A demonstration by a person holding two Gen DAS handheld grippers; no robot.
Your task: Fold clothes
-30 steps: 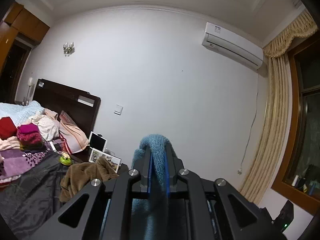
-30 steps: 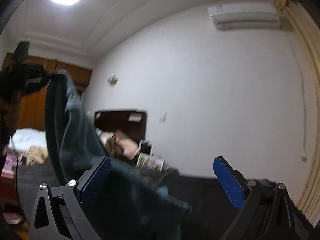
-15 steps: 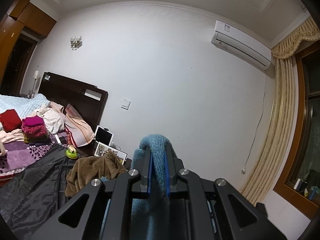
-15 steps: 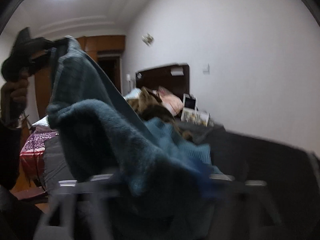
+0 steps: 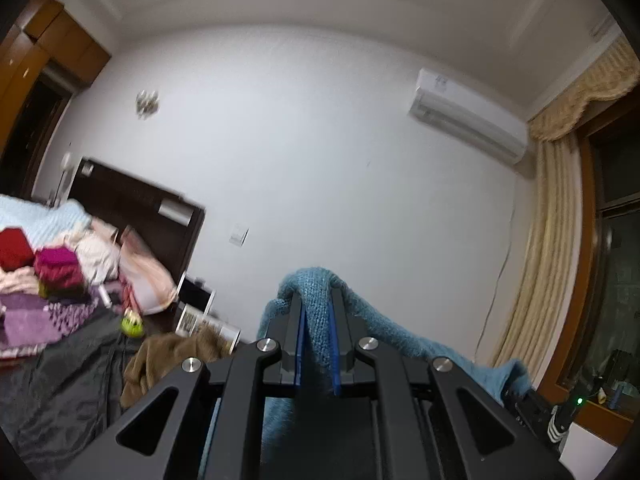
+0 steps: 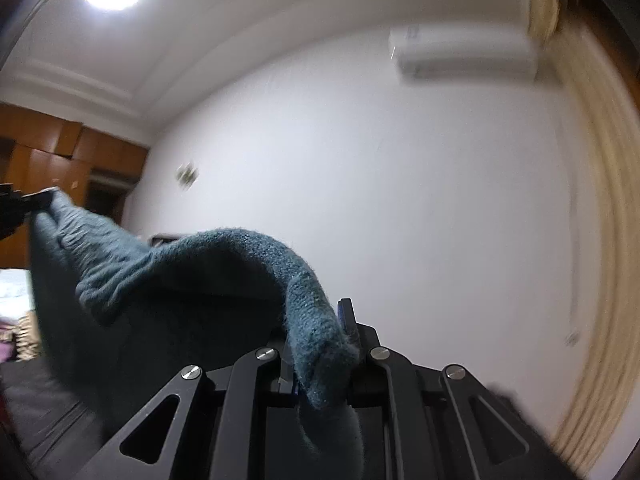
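Both grippers had the blue knit sweater pinched and up in the air. The left gripper had its jaws clamped tight on a bunched fold, with the rest trailing off to the right. The right gripper had just been closing its jaws and they'd clamped on another edge of the same sweater, which stretched away left toward the other gripper. Down at the far left sat a bed with a brown garment and stacked clothes.
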